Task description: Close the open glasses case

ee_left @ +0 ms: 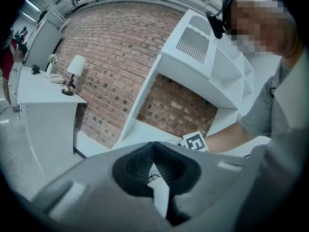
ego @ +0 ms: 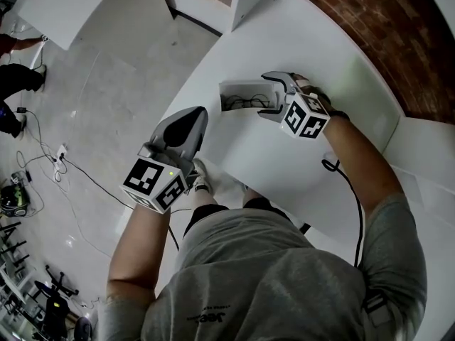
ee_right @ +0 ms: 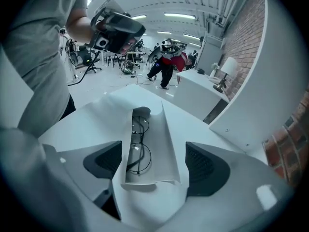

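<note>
Evidently nothing is closed yet: the glasses case [ee_right: 170,144] lies open on the desk [ego: 284,162] between the wide-spread jaws of the empty right claw [ee_right: 154,164], while the left claw [ee_left: 154,145] hangs shut, holding nothing.

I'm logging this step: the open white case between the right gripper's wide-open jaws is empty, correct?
Not empty: a pair of glasses lies inside the open white case. The right gripper view shows it. The jaws of the right gripper do stand wide open, one either side of the case.
</note>
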Motion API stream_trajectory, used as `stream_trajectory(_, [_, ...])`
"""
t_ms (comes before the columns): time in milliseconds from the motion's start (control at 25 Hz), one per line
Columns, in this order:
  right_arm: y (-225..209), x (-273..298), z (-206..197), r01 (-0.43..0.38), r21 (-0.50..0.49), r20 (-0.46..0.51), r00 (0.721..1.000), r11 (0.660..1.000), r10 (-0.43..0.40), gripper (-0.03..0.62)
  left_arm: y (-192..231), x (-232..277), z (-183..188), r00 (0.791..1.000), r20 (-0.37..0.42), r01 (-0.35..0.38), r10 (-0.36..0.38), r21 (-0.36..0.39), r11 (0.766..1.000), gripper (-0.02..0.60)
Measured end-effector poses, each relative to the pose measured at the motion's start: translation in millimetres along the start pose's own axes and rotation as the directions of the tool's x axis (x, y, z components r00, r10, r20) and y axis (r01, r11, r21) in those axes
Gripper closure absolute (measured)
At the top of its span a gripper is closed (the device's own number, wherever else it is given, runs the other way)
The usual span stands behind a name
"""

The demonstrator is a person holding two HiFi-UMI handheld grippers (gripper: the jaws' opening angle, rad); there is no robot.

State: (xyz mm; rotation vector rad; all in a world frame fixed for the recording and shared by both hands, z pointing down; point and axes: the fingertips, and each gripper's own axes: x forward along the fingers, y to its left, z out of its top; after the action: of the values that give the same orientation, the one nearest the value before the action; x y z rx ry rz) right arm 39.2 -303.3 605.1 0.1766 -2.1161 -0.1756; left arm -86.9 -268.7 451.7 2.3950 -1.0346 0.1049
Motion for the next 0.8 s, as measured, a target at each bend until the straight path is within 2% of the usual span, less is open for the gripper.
stream_trajectory(200, [5, 15, -8, -0.035, -0.025, -0.027, 0.999, 0.999, 0.034, 0.172, 5, 2, -9, 1.0, -0.014, 0.005, -0.005, -0.005, 1.0, 0.584])
stream_trajectory(440, [5, 20, -10, -0.083, 0.025, -0.015, 0.996, 0.996, 0.083, 0.164, 10, -1, -14, 1.0, -0.014, -0.005, 0.005, -0.024, 1.0, 0.584])
stream_trajectory(640, [8, 20, -10, -0.106, 0.024, -0.026, 0.994, 0.994, 0.107, 0.197, 10, -3, -14, 1.0, -0.011, -0.006, 0.006, -0.025, 1.0, 0.584])
stream_trajectory(800, [10, 19, -9, -0.093, 0.02, -0.03, 0.995, 0.995, 0.093, 0.21, 10, -4, -13, 1.0, -0.008, -0.011, 0.011, -0.029, 1.0, 0.584])
